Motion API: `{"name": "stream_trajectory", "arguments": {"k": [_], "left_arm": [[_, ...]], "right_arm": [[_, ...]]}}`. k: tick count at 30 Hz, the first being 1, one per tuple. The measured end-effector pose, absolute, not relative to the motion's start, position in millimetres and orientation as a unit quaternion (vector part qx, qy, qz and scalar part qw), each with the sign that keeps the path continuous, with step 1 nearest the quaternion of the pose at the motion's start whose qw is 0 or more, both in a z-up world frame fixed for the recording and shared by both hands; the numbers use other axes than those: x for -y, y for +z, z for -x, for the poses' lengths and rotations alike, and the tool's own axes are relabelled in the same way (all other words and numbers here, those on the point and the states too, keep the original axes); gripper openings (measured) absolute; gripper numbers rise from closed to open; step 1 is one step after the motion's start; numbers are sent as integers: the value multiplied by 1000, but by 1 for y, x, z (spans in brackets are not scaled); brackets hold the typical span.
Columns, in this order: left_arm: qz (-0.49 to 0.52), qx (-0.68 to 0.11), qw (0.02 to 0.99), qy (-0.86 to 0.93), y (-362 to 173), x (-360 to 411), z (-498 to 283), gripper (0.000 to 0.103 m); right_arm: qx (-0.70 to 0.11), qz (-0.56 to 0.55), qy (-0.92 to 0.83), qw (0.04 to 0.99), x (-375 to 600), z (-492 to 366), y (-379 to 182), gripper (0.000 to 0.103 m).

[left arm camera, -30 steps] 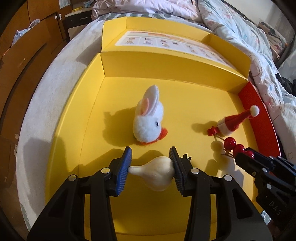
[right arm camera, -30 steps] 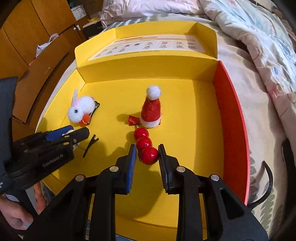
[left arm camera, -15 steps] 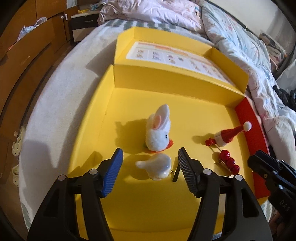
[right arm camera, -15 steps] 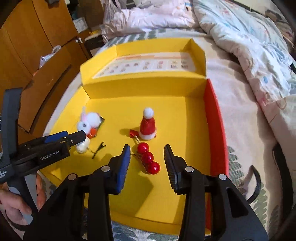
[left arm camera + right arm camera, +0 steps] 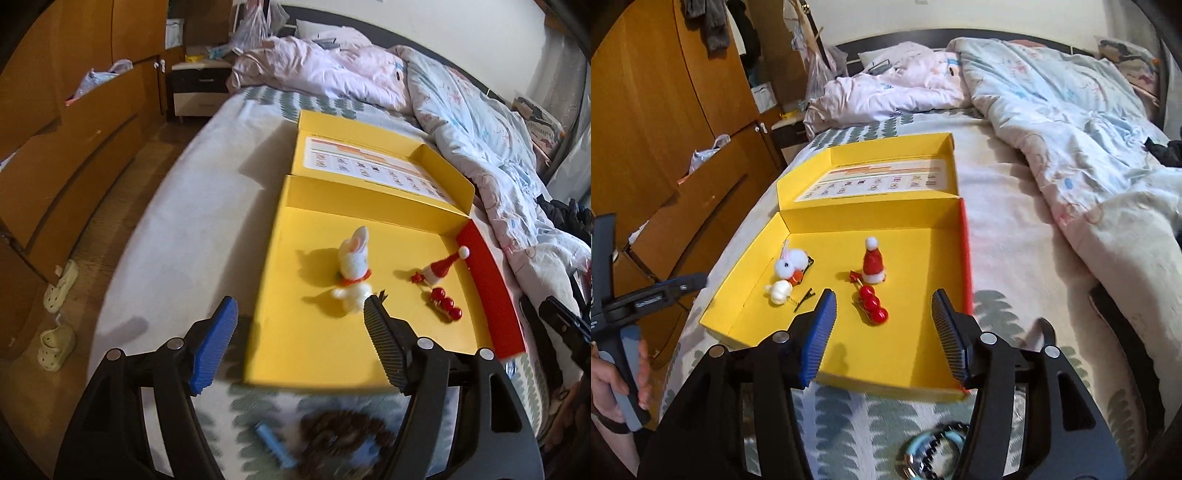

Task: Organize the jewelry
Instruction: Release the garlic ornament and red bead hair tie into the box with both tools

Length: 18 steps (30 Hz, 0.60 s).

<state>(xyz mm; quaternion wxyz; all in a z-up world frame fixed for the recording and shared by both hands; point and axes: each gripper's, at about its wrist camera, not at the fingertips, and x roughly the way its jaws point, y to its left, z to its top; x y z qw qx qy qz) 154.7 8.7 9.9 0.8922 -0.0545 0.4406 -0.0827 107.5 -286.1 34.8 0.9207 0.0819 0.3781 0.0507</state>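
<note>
yellow box (image 5: 738, 291) on bed | red bead clip (image 5: 873, 308) at its middle: light, stiff, glossy-slippery; take across metal bar | left gripper (image 5: 299, 325), right gripper (image 5: 882, 325): fingers opening, empty

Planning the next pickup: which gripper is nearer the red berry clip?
Right gripper: the red berry clip lies just beyond its opening jaws. Left gripper is off to the clip's left.

Both wrist cameras look steeply down from near at the same yellow box (image 5: 280, 332) (image 5: 886, 354).
</note>
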Motion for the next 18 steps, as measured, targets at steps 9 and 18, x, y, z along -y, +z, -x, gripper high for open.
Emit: {"name": "stream_trajectory", "arguments": {"k": [9,18], "left_arm": [[17,-452,886,-103,-29,-12,-77,73],[24,-507,855,-103,-66,4,-56,73]], "right_arm": [[-382,-81,7,921,309,-35,11,57],[-406,-162,-41,898,364,4,-18,57]]}}
